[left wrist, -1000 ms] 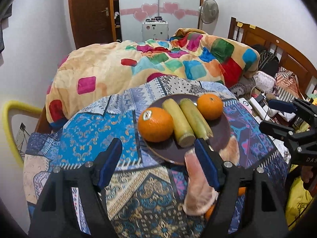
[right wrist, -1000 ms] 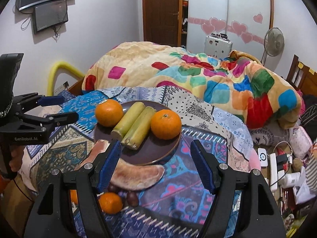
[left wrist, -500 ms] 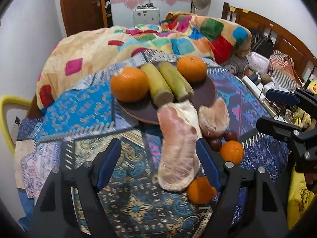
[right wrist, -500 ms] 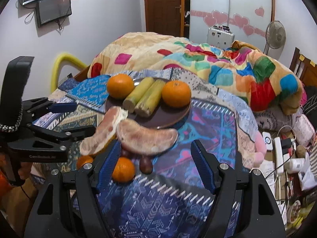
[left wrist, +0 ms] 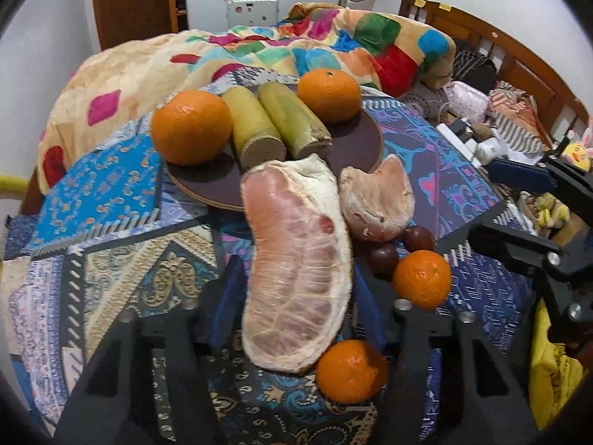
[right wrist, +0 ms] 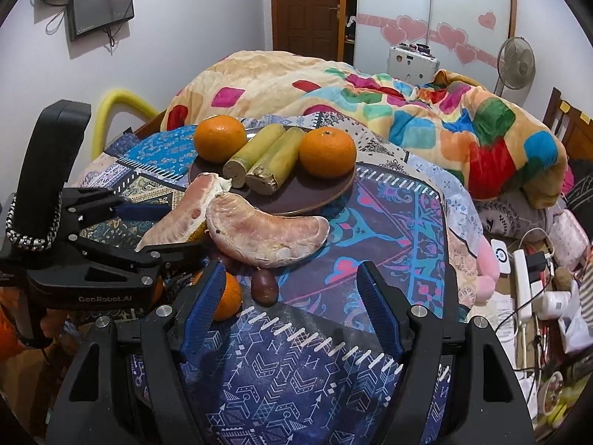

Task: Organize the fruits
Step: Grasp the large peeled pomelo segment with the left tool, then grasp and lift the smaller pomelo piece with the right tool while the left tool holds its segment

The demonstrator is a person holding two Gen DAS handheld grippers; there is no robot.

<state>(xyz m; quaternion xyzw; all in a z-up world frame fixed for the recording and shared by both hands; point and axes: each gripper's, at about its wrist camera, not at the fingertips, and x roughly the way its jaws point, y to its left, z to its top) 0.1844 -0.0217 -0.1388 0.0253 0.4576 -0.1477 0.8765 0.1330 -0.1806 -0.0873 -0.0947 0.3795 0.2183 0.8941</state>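
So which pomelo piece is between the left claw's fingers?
The long pomelo slice, lying lengthwise between the closing left claw. The shorter pomelo piece sits off to the side, near the plate.

Even indoor light, fisheye-warped edges

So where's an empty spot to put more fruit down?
The plate has bare room in front, between the sugarcane pieces and its near rim. The cloth right of the plate is free too. It is crowded around the pomelo wedges, small oranges and dark fruits.
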